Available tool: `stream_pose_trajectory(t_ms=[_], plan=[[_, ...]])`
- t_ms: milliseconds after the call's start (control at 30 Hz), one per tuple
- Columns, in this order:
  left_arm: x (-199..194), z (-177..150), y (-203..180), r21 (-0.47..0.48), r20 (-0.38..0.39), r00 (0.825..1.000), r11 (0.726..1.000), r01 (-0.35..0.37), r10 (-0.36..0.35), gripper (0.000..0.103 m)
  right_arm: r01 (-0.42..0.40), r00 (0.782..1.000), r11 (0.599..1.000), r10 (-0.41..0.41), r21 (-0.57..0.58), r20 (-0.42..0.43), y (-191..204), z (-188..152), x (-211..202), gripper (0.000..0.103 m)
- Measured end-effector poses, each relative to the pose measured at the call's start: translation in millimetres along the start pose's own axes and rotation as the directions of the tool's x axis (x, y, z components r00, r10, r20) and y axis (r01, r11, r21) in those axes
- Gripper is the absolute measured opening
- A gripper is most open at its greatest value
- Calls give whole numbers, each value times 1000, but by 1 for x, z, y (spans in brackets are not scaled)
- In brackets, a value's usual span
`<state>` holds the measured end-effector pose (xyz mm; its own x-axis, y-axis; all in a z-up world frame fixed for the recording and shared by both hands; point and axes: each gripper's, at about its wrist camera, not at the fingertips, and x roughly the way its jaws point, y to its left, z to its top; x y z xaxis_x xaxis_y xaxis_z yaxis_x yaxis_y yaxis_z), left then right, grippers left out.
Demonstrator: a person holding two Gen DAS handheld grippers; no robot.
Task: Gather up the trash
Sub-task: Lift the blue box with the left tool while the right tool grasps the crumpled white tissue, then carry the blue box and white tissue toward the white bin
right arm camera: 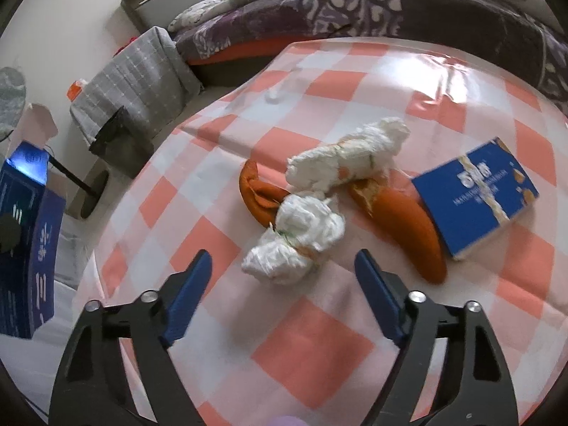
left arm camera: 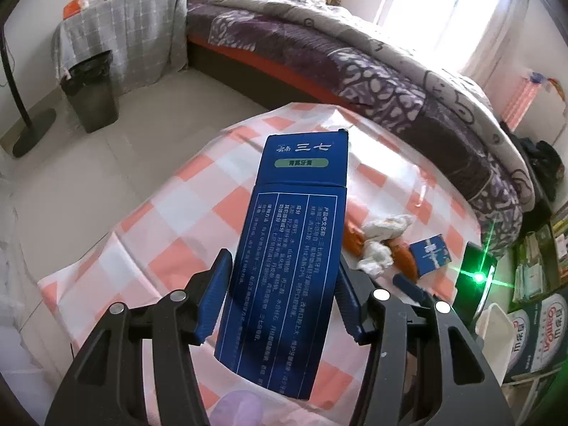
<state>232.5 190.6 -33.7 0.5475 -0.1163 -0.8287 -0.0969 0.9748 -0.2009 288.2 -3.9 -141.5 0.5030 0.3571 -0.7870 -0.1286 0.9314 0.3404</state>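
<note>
My left gripper (left arm camera: 282,266) is shut on a long blue toothpaste box (left arm camera: 291,248), held above the checked tablecloth (left arm camera: 191,213); the same box (right arm camera: 28,259) shows at the left edge of the right wrist view. My right gripper (right arm camera: 284,266) stands open just above the cloth, right in front of a crumpled white tissue (right arm camera: 298,238). A second tissue (right arm camera: 355,152), two orange peel pieces (right arm camera: 408,227) and a small blue box (right arm camera: 475,195) lie beyond it. A black-lined trash bin (left arm camera: 92,92) stands on the floor at far left.
A bed with a purple patterned quilt (left arm camera: 390,78) runs behind the table. A grey-covered stand (left arm camera: 124,35) is beside the bin, and a black lamp base (left arm camera: 32,131) sits on the floor. Cartons and shelves (left arm camera: 532,326) crowd the right, with a green laser light (left arm camera: 479,277).
</note>
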Motion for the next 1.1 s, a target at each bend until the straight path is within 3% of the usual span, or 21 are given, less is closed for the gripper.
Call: stream_pose_trajectory(t_ms=[33,67,200,667,1100], plan=[[1,-1,0,0,-5,1000,1000,-3,3,55,-1,1000,1000,1,-11,-9,0,0,5,54],[2,-2,1,2,-9,1000,1000,-8,8,55,-3,1000,1000,3,-13,-8,-2,2,9,46],[4,-6,0,11,-14,1000,1000,-20,20,55,-23,1000,1000,24,-17,15,-3,2,4,35],[-3,3,-3,-49,48,999,999,-15,17,55,-6,987,997,20,-83,161,6,5,-59,34],[-10,2,-59,-5,97,994,998,59,-58,55,65,963,997,-52,-40,266,-36,6,-146,34]])
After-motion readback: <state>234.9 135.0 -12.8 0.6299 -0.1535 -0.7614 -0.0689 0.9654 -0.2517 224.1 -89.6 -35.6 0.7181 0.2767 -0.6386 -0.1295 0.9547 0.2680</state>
